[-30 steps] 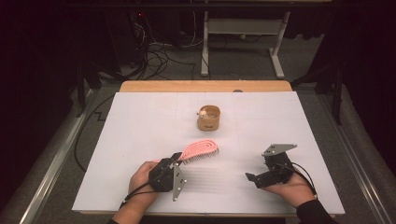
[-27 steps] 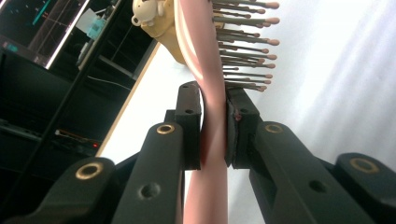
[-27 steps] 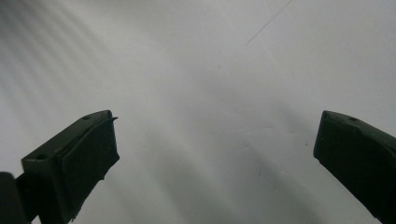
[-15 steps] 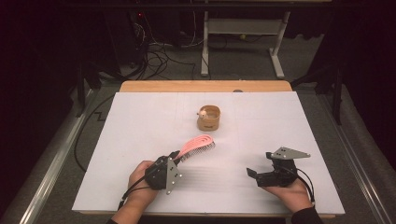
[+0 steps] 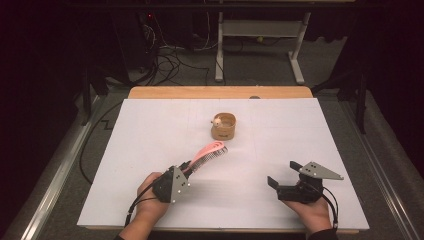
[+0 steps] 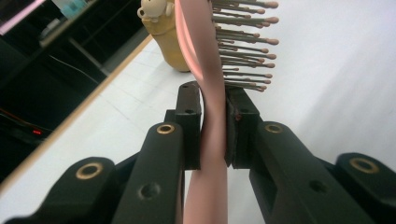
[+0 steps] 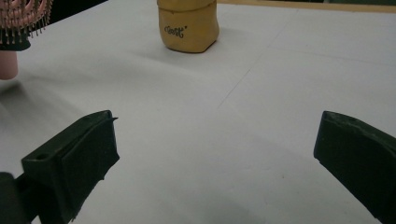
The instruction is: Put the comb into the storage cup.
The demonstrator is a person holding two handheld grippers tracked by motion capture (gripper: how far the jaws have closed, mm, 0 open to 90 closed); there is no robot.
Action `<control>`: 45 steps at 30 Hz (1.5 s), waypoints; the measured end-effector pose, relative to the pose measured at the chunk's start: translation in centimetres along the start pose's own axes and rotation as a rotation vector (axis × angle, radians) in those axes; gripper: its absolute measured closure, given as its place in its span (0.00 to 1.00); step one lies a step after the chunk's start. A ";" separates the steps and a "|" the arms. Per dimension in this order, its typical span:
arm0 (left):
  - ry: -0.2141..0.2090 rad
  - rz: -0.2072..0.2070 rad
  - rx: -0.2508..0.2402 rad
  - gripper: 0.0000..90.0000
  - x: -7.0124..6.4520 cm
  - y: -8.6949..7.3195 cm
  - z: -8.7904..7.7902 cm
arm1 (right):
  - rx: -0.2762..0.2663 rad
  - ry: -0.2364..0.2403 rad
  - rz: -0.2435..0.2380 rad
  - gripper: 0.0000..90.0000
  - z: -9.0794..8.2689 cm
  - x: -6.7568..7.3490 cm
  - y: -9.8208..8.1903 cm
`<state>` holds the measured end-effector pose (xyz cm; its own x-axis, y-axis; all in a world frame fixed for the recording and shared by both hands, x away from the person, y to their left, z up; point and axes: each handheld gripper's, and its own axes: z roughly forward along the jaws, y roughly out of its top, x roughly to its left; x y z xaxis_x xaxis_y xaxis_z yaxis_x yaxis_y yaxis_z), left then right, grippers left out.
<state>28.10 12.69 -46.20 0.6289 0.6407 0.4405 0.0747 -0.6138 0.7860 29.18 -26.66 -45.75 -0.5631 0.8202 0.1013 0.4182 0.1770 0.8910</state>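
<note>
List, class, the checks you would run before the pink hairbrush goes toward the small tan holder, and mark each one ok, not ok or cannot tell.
1. Left gripper clamped on the pink plastic hairbrush handle: ok.
2. Brush lifted off the white table: ok, bristle end raised.
3. Small tan holder upright, with open table between it and the brush: ok.
4. Room inside the holder: cannot tell; a small pale figure sits at its rim.
5. Right gripper open, holding nothing and apart from the brush: ok.
</note>
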 end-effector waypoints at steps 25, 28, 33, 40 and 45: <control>-0.171 -0.311 -0.140 0.86 1.6 -0.4 -0.6 | -0.081 -0.013 -0.021 0.00 -0.9 -0.3 -0.5; -0.184 -0.335 -0.151 0.86 1.5 -0.4 -0.5 | -0.089 -0.014 -0.024 0.00 -0.9 -0.2 -0.5; -0.197 -0.359 -0.148 0.86 1.4 -0.4 -0.3 | -0.089 -0.014 -0.031 0.00 -0.8 0.0 -0.5; -0.240 -0.404 -0.189 0.86 1.2 -0.3 -0.1 | -0.097 0.012 -0.026 0.00 -0.7 0.7 -0.1; -0.249 -0.417 -0.206 0.86 0.9 -0.1 0.0 | -0.116 0.038 -0.013 0.00 -0.5 1.7 0.3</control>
<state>28.65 13.36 -45.84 0.7448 0.6668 -0.0249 0.2204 -0.2106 0.9524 28.03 -25.50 -45.15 -0.5955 0.7965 0.1043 0.3267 0.1216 0.9373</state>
